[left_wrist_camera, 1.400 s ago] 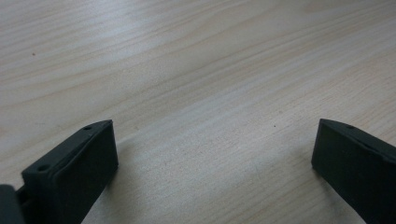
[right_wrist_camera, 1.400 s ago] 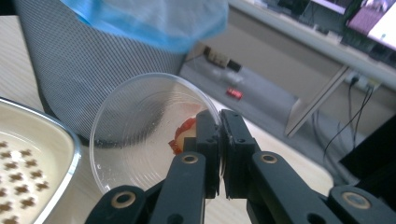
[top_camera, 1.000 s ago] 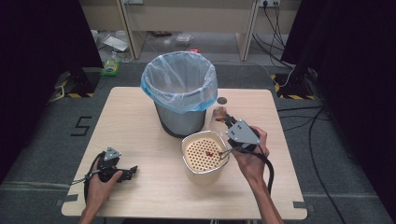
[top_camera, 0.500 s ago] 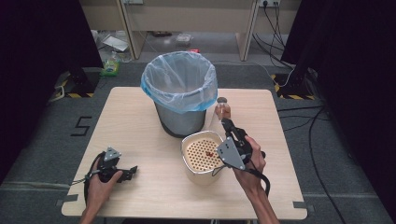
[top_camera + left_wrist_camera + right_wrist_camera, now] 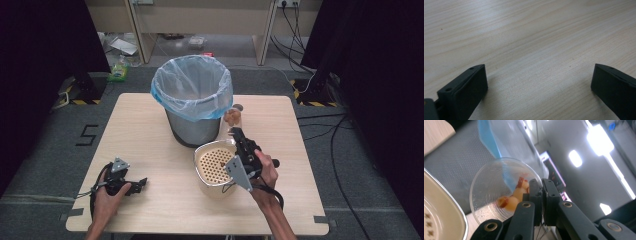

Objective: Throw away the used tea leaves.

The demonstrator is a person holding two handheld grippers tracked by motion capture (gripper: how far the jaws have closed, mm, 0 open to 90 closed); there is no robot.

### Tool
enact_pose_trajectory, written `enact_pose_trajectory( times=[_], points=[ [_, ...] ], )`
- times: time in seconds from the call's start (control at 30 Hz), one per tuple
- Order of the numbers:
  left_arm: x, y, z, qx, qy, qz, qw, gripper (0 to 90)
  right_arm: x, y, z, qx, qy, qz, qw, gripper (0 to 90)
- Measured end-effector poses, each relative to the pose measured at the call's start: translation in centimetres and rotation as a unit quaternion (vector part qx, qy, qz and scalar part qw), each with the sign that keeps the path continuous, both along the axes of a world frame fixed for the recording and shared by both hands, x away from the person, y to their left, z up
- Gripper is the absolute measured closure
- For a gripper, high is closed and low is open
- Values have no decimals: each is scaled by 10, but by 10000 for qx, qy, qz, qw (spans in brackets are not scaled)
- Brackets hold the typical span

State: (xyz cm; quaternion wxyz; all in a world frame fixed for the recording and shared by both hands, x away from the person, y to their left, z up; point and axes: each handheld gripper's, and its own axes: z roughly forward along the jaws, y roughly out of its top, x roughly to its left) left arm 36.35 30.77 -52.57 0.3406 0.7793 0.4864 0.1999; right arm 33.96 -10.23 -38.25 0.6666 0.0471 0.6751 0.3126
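Clear cup [image 5: 499, 192] in right hand-held gripper [image 5: 541, 185]

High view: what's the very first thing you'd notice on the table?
The big grey bin with a blue bag lining, at the table's far middle. Just in front of it, the right gripper pinches the rim of a clear plastic cup with fruit pieces inside, tilted beside a cream strainer basket.

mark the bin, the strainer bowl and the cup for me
bin [image 5: 192, 127], high view, on its grey front wall below the blue liner.
strainer bowl [image 5: 214, 164], high view, on its perforated inside.
cup [image 5: 487, 183], right gripper view, on its clear wall left of the jaws.
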Motion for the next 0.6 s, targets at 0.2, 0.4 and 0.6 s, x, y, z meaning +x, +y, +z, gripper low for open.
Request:
enact_pose_trajectory(
  times=[0.2, 0.4, 0.6],
  points=[
    [0, 0, 0, 13, 2, -7, 10000, 0, 3, 5, -9, -118, 74, -46, 9999, 877],
    [0, 0, 0, -6, -2, 3, 10000, 0, -4, 4, -14, -189, -281, -9, 9994, 877],
    [0, 0, 0, -5, -1, 2, 10000, 0, -4, 11, -18, -273, -355, 13, 9990, 877]
  ],
)
